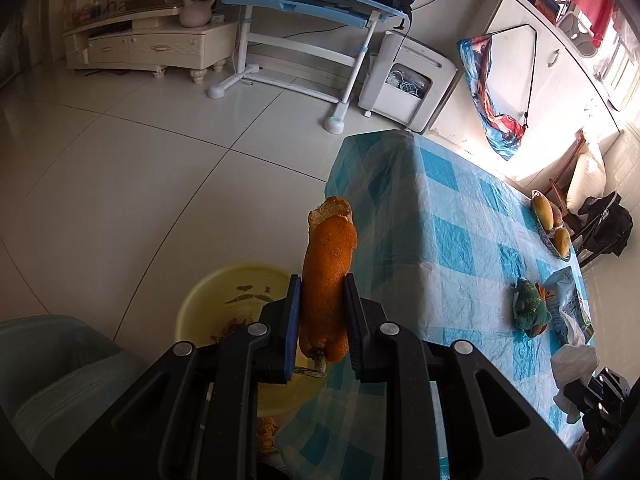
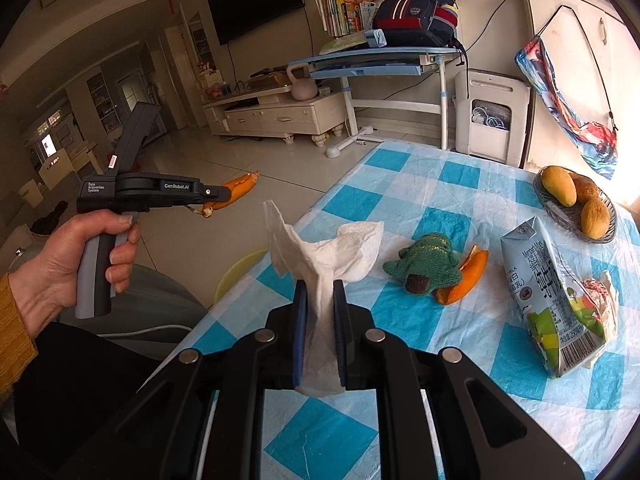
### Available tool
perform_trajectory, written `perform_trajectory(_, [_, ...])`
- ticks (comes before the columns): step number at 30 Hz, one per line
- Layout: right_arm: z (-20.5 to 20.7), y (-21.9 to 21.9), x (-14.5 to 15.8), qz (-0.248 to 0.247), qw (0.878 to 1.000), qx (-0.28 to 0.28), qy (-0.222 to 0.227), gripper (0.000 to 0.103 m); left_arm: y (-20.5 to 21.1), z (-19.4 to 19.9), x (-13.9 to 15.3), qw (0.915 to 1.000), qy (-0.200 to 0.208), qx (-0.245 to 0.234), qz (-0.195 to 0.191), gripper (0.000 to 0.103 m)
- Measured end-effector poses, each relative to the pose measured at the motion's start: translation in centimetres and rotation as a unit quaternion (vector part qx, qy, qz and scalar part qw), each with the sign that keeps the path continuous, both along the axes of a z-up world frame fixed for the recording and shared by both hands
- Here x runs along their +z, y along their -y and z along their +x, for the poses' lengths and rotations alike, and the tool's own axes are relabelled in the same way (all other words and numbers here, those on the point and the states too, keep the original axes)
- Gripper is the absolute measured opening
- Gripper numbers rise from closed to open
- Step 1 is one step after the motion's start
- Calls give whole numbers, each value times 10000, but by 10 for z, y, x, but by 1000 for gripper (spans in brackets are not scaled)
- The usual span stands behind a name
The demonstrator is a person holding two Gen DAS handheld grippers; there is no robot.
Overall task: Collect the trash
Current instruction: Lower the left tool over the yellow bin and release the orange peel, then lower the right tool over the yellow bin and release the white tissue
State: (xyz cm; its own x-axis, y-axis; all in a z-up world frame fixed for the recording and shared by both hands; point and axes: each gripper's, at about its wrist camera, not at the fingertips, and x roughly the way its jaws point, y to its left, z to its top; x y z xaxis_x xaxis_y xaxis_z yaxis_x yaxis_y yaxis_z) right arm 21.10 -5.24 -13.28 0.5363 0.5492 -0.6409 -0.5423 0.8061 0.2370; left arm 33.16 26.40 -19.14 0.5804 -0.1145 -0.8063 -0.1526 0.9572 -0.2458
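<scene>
Orange peel point(image 1: 328, 276) stands clamped between the jaws of the left gripper point(image 1: 322, 308), which are closed on it to the width of the peel. In the left wrist view the peel hangs beyond the left edge of the tabletop point(image 1: 460, 240), above the yellow basin point(image 1: 208, 292) on the floor. The basin holds some dark scraps at its bottom. At 9 o'clock from the tabletop the tiled floor point(image 1: 160, 160) is wide and open up to the blue desk point(image 1: 304, 4).

The right gripper point(image 2: 320, 320) has its jaws closed on a white tissue point(image 2: 324, 252), whose upper part spreads out above the tabletop near its front left edge. In the right wrist view the left hand point(image 2: 60, 272) holds its gripper off the edge, at 9 o'clock.

On the tabletop a second piece of orange peel point(image 2: 464, 276) touches a green knitted toy point(image 2: 428, 264) at 1 o'clock from the tissue. A milk carton point(image 2: 556, 300) lies at 3 o'clock, with a crumpled wrapper point(image 2: 600, 292) just beside it. Near the far right edge a dark bowl point(image 2: 560, 208) contains mangoes point(image 2: 560, 186).
</scene>
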Motion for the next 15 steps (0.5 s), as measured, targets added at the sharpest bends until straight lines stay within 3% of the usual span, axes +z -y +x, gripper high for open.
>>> perform_trajectory(7, [7, -28, 4, -5, 9998, 208, -17, 14, -15, 8, -24, 9984, -435, 324, 170, 25])
perform_trajectory(9, [10, -36, 3, -14, 9996, 267, -50, 14, -21, 4, -18, 9980, -321, 495, 244, 40])
perform_trajectory(12, [13, -50, 0, -44, 9993, 360, -121, 14, -29, -5, 1, 9953, -15, 840, 489, 51])
perform_trajectory(15, [18, -69, -3, -119, 9985, 501, -171, 14, -33, -17, 28, 9874, 417, 1253, 870, 61])
